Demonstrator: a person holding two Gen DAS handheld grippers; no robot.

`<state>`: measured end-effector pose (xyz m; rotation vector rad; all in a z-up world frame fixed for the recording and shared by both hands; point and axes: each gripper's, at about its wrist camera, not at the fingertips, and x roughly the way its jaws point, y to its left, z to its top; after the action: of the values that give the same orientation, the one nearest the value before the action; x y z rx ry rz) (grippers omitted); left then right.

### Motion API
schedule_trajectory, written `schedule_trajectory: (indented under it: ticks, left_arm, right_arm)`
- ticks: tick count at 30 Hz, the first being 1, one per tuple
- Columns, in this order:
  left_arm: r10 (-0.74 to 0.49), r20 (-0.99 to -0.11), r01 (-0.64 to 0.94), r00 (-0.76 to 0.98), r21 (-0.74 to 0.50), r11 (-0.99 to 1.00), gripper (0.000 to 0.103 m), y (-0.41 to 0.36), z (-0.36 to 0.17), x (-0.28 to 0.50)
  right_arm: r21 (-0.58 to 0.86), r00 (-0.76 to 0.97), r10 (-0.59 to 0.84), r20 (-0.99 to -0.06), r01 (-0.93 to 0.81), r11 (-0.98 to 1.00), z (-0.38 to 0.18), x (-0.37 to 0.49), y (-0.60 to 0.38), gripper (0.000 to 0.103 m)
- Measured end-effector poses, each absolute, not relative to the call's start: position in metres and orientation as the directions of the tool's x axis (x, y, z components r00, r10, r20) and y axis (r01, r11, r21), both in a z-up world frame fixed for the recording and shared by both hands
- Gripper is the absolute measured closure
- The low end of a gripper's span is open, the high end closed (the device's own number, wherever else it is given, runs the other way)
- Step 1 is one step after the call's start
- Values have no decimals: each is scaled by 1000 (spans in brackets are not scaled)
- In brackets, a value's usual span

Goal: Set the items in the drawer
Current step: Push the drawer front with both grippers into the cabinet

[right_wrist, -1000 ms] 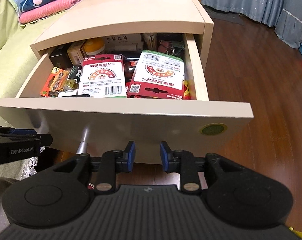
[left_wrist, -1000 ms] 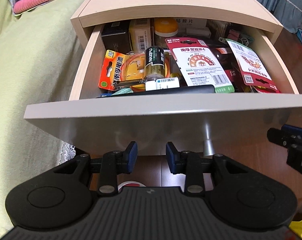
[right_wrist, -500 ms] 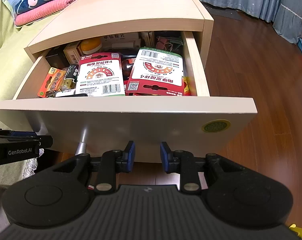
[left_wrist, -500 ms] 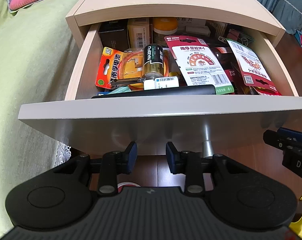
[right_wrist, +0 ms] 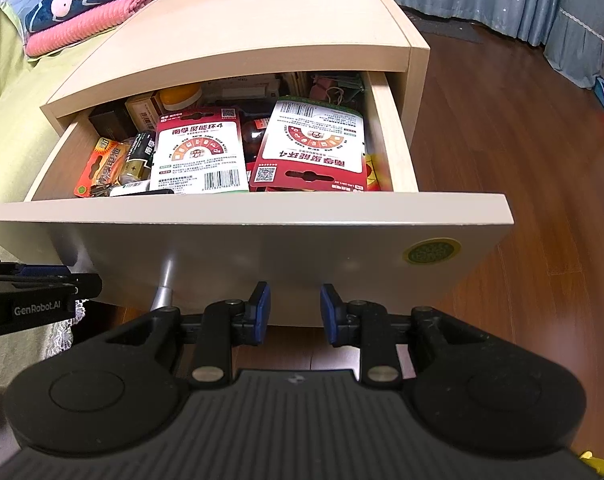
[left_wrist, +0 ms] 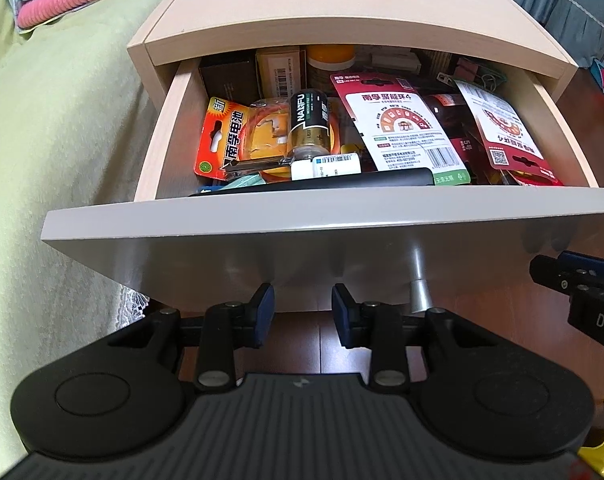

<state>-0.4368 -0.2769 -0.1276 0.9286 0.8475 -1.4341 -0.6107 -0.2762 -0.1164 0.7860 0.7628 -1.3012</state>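
Since both the left tongs point(left_wrist: 302, 312) and the right tongs point(right_wrist: 292, 308) are held slightly parted and empty below the front panel, the placing appears done; the packed drawer point(right_wrist: 238, 210), pulled out, is probably to be pushed shut. Two battery cards point(right_wrist: 200, 156) and a loose battery point(left_wrist: 308, 124) are contained.

The drawer point(left_wrist: 326, 216) of pale wood stands pulled out, its curved front panel bearing a metal knob point(left_wrist: 418, 280). Inside, packed close: two red-and-white battery cards point(right_wrist: 200, 152) lying flat side by side, a large black-and-gold battery point(left_wrist: 308, 120) on an orange blister pack point(left_wrist: 226, 136), and small boxes point(left_wrist: 280, 68) at the back.
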Motion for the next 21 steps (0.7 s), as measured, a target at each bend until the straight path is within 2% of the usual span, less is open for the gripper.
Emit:
schedule_trajectory:
  ticks: [21]
  left_arm:
    - [-444, -896, 997, 12, 43, -60, 63, -274, -127, -438]
  right_arm:
    - [76, 104, -550, -829, 994, 72, -117, -609, -273, 79]
